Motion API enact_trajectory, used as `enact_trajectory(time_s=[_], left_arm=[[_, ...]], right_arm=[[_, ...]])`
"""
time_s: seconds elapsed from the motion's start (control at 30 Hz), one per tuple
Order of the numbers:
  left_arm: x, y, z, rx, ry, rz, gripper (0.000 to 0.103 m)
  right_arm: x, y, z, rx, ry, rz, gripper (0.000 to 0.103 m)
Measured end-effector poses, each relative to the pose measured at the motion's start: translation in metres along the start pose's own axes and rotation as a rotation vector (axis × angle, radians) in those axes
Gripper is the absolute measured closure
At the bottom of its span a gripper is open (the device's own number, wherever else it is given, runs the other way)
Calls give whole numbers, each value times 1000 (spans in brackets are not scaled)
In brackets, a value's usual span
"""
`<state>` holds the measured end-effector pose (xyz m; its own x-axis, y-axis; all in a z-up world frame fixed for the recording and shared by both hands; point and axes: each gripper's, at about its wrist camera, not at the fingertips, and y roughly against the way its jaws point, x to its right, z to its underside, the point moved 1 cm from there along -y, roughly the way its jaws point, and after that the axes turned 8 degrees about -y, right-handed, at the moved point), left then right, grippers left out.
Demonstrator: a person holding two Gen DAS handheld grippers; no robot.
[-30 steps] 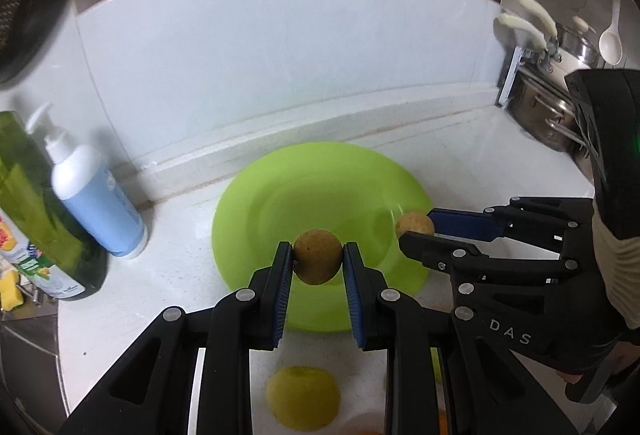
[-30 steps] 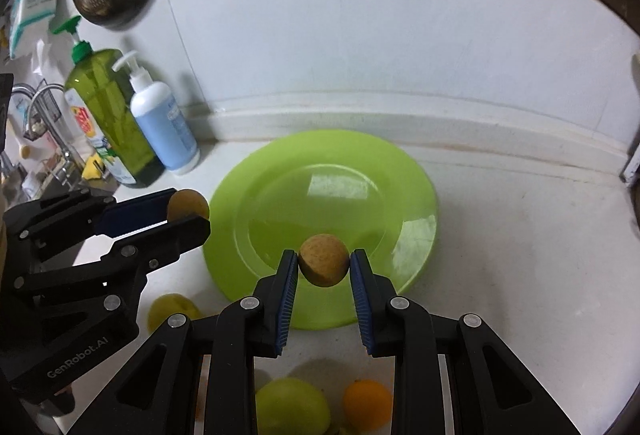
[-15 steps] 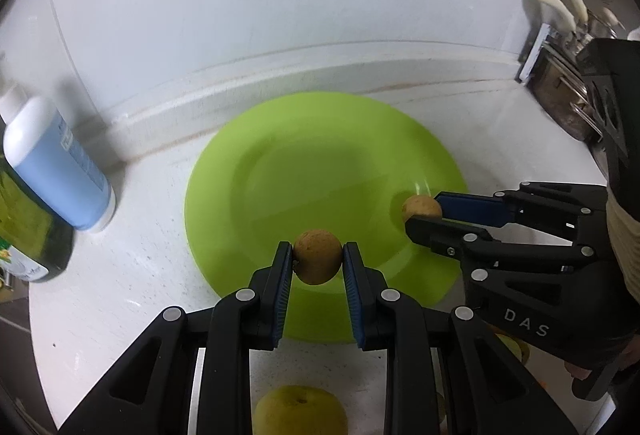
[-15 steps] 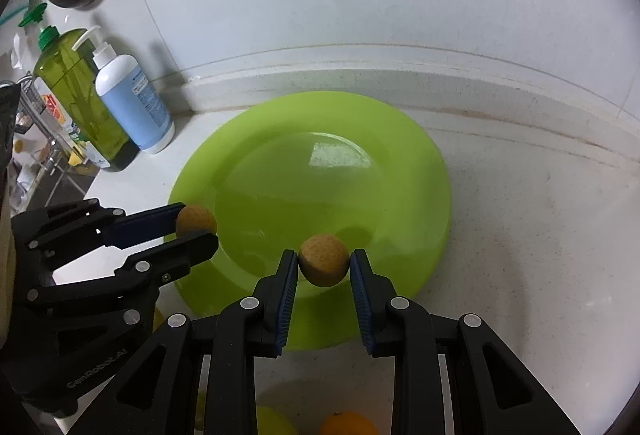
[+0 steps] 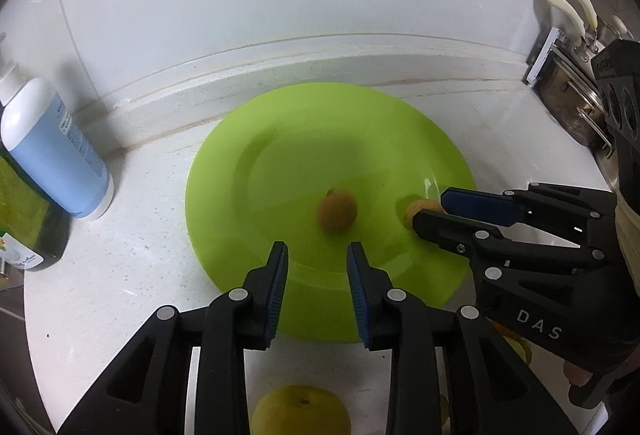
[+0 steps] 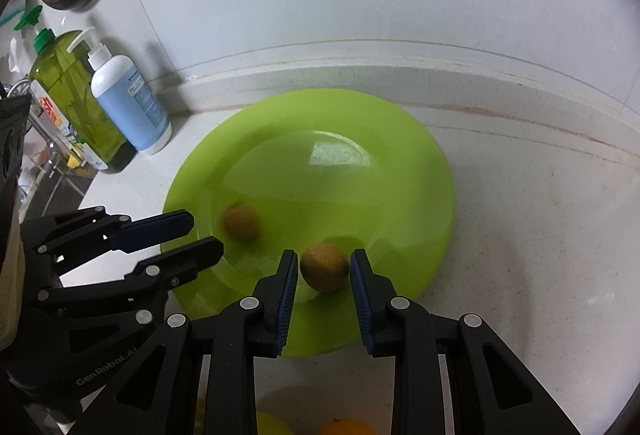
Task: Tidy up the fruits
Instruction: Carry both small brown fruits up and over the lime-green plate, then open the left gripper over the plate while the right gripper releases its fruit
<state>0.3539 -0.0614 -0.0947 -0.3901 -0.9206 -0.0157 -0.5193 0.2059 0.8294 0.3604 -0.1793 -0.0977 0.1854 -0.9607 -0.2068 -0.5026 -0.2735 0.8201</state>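
A lime green plate lies on the white counter; it also shows in the right wrist view. My left gripper is open and empty over the plate's near rim. A small brown fruit lies blurred on the plate just ahead of it, also seen in the right wrist view. My right gripper is open, with a second small brown fruit loose between its jaws on the plate; that fruit also shows in the left wrist view.
A blue pump bottle and a green soap bottle stand left of the plate. A yellow-green fruit and an orange lie on the counter near me. Metal pots stand at the right. The wall is close behind.
Both grippers have opened and let go of their small brown fruits over the plate. The left one's fruit has dropped and rolled forward on the plate.
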Motion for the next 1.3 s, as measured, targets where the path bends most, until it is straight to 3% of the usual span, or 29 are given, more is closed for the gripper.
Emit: enact_trajectory(time_s=[0.2, 0.37, 0.7, 1.0, 1.3], left_arm=[[1, 24, 6, 50, 8, -12, 63], [0, 56, 11, 119, 19, -44, 42], [6, 111, 34, 208, 12, -94, 25], [18, 149, 69, 275, 2, -141, 21], [35, 173, 99, 304, -29, -188, 17]], right_arm=[[-4, 19, 5, 40, 8, 5, 74], [-10, 46, 10, 103, 14, 12, 73], [-19, 110, 32, 245, 14, 58, 55], [-29, 146, 69, 300, 7, 97, 40], [-32, 161, 104, 305, -19, 116, 40]])
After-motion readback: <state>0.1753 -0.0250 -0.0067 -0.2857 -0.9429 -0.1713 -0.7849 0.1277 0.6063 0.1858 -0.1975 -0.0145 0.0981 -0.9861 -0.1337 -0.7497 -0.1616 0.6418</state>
